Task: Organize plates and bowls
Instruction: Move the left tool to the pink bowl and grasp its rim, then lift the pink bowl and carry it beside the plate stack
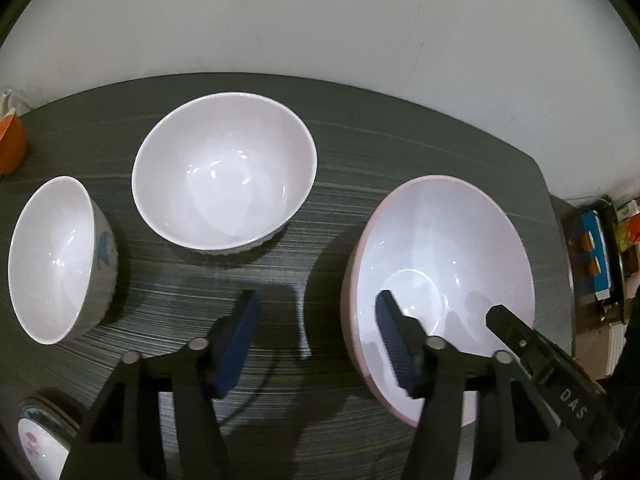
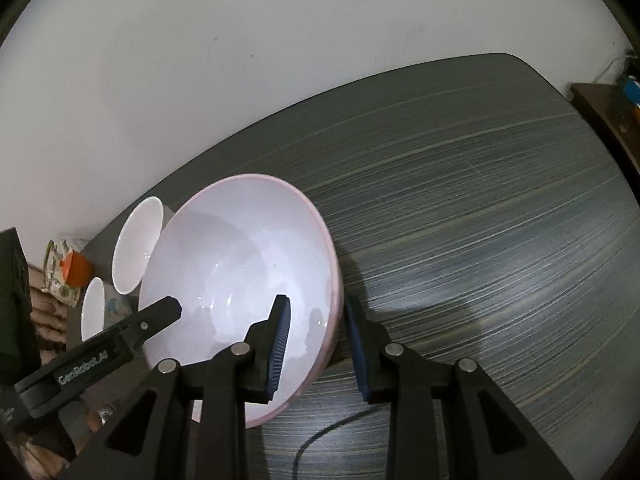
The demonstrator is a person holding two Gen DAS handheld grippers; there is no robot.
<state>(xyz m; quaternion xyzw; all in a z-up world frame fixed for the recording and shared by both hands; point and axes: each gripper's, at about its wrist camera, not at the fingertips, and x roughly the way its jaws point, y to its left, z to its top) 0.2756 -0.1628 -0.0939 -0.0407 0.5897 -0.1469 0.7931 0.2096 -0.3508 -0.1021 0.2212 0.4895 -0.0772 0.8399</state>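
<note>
Behind our dark streaked table (image 2: 500,208) runs a plain white wall. On the table stands the big pink-rimmed bowl (image 2: 240,264), with two smaller white bowls to its left; the white bowl (image 1: 224,176) farther back is plain, and the nearer ribbed bowl (image 1: 52,260) has a blue print on its side.

Our right gripper (image 2: 316,340) straddles the pink bowl's right wall, one pad inside and one outside, jaws narrow; we cannot tell whether the pads already press it. Our left gripper (image 1: 316,336) has its jaws spread across the left rim, one finger inside, one over the table, gripping nothing.

We judge the glossy, sloping wall risks slipping from a thin pinch, and a one-sided lift could tip the bowl against its neighbours.
</note>
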